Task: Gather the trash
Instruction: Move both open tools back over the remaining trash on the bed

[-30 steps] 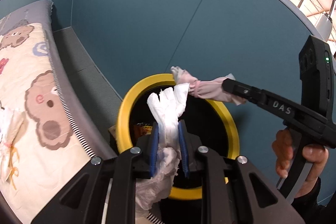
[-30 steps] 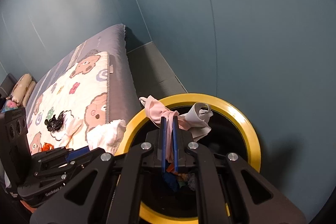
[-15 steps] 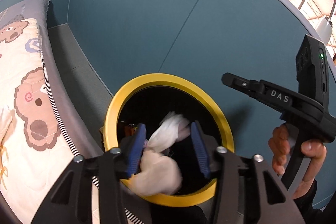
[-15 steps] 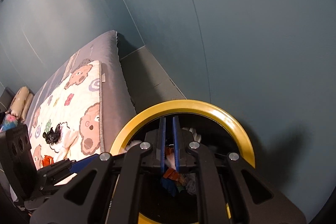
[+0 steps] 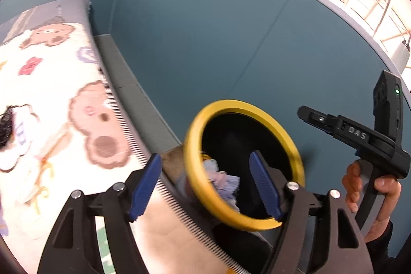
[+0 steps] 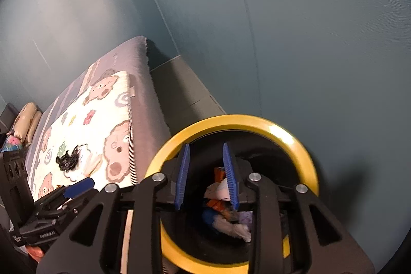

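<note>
The left gripper is standing wide apart, its jaws just having been opening, gripping nothing. The right gripper is parting too, empty, over the yellow-rimmed bin. Crumpled trash is lying inside the bin, beside the bed.

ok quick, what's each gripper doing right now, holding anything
left gripper: fingers just opened wide, holding nothing, beside the yellow-rimmed bin.
right gripper: fingers just opened, holding nothing, above the trash in the bin.
</note>
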{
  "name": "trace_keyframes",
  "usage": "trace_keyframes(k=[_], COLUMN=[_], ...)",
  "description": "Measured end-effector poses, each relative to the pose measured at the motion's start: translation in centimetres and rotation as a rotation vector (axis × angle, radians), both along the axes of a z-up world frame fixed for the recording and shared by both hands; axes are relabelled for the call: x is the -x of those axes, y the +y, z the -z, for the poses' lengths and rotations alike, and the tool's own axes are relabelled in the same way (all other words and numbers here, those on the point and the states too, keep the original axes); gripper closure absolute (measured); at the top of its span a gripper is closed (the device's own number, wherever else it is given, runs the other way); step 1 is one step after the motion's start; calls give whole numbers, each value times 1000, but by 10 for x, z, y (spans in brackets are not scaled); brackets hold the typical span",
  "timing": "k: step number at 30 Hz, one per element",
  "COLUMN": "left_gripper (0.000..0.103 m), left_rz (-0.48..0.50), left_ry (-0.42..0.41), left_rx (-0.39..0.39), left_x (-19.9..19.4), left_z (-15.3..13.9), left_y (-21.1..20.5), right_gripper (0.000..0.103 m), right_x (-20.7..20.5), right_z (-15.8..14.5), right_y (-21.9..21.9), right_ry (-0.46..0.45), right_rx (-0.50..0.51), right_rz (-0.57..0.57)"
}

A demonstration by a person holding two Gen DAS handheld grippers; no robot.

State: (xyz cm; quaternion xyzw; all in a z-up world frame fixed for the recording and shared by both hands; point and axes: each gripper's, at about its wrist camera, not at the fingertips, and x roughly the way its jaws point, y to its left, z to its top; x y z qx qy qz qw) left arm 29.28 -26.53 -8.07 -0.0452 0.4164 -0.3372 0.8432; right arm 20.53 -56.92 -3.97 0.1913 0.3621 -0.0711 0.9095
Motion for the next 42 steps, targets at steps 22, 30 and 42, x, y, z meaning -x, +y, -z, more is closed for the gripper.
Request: trace_keyframes(k=[22, 30, 42], left_gripper=[19, 19, 19], left_rz=[-389, -512, -541], left_ry=[-67, -4, 57], left_rx=[-118, -184, -243], left_x=[-22, -30, -45], left_z=[-1, 31, 76], left_y=[231, 321, 383], right_gripper=[22, 22, 22], right_x=[-48, -79, -117], right_z=[-18, -5, 36], right_y=[165, 229, 299], right_ry=[-28, 7, 115], right_rx=[-16, -11, 17], right_rz=[-260, -354, -440])
